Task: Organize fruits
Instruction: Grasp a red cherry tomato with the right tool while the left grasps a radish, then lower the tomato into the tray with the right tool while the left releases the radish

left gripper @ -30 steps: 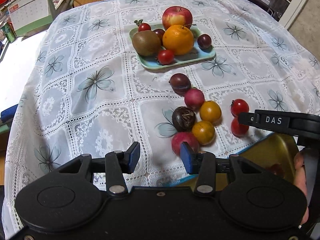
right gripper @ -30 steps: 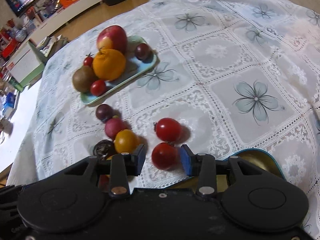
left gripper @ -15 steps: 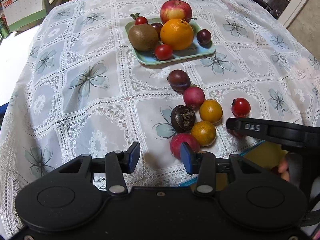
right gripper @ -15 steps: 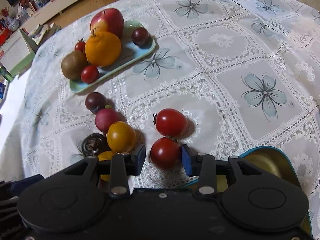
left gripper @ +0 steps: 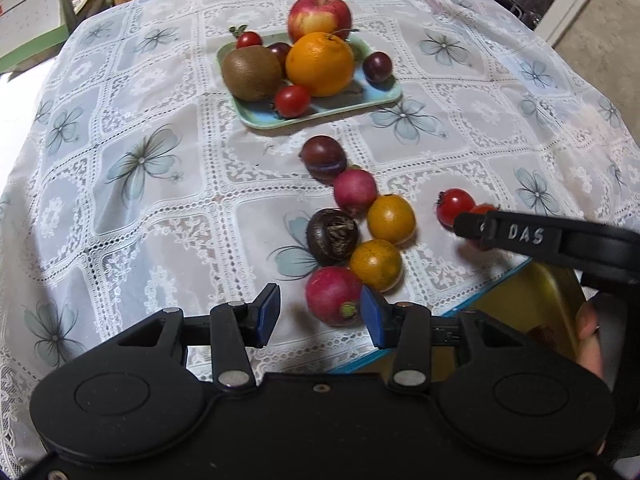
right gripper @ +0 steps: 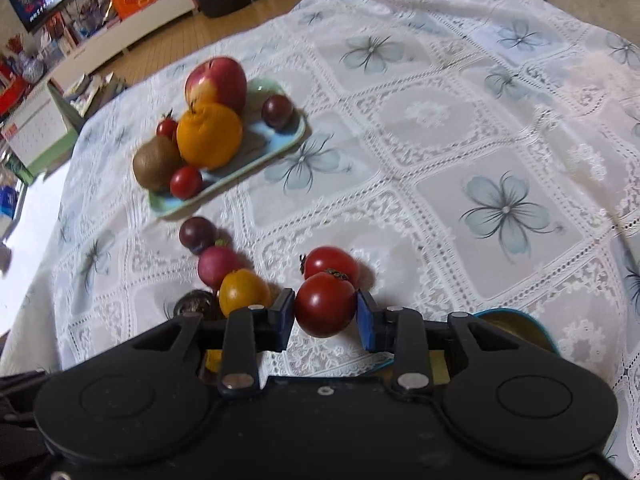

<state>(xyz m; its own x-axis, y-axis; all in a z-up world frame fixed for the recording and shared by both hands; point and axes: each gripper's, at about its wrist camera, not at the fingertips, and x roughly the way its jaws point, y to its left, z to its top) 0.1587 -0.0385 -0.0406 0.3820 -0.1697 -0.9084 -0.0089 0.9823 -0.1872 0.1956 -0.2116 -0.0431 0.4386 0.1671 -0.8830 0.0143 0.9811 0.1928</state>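
Note:
A pale green tray (left gripper: 320, 117) at the back holds an apple (left gripper: 319, 16), an orange (left gripper: 320, 63), a kiwi (left gripper: 251, 73) and small red and dark fruits. Loose fruits lie in a line on the lace cloth: a dark plum (left gripper: 323, 157), two pink-red ones, two yellow-orange ones and a dark brown one (left gripper: 332, 236). My left gripper (left gripper: 320, 316) is open, and the nearest pink-red fruit (left gripper: 332, 298) lies just ahead, by its right pad. My right gripper (right gripper: 325, 316) is shut on a red tomato (right gripper: 325, 304), with a second tomato (right gripper: 330, 262) right behind it.
A gold tin with a blue rim (right gripper: 516, 318) sits at the near table edge under the right gripper, also seen as the gold tin (left gripper: 532, 300) beside a person's hand (left gripper: 590, 340). A calendar (right gripper: 32, 132) and room clutter lie beyond the table's left side.
The right gripper's pads have come together onto the nearer tomato. The left gripper has moved forward, so the nearest pink-red fruit now sits close to its right pad.

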